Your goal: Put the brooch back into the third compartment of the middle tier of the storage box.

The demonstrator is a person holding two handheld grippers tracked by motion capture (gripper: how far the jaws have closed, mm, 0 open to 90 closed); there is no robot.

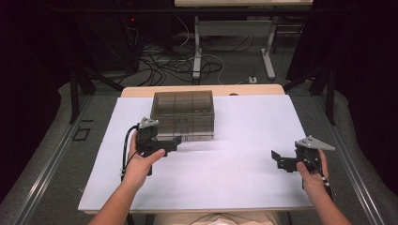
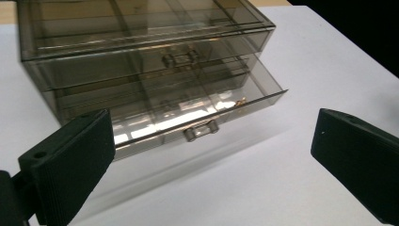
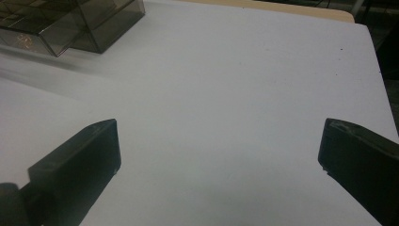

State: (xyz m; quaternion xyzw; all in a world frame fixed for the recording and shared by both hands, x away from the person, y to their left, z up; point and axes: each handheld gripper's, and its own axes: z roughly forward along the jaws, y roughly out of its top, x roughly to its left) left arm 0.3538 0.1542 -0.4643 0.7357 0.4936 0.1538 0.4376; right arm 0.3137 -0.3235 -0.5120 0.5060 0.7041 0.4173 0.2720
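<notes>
A smoky see-through drawer box (image 1: 183, 114) stands on the white tabletop (image 1: 244, 136), left of centre toward the back. In the left gripper view the box (image 2: 117, 52) has two drawers. Its lower drawer (image 2: 188, 110) is pulled out a little, with its small handle (image 2: 201, 130) facing me and something small and gold (image 2: 241, 100) inside. My left gripper (image 1: 174, 143) (image 2: 214, 141) hovers just in front of that drawer, jaws wide open with nothing between them. My right gripper (image 1: 277, 159) (image 3: 219, 141) is held at the table's right side, open over bare tabletop.
The box's corner (image 3: 70, 23) shows far off in the right gripper view. A wooden table edge (image 1: 253, 89) runs behind the white surface. Beyond it lie floor cables (image 1: 164, 65) and metal desk legs (image 1: 197, 47). Grey rails flank the table.
</notes>
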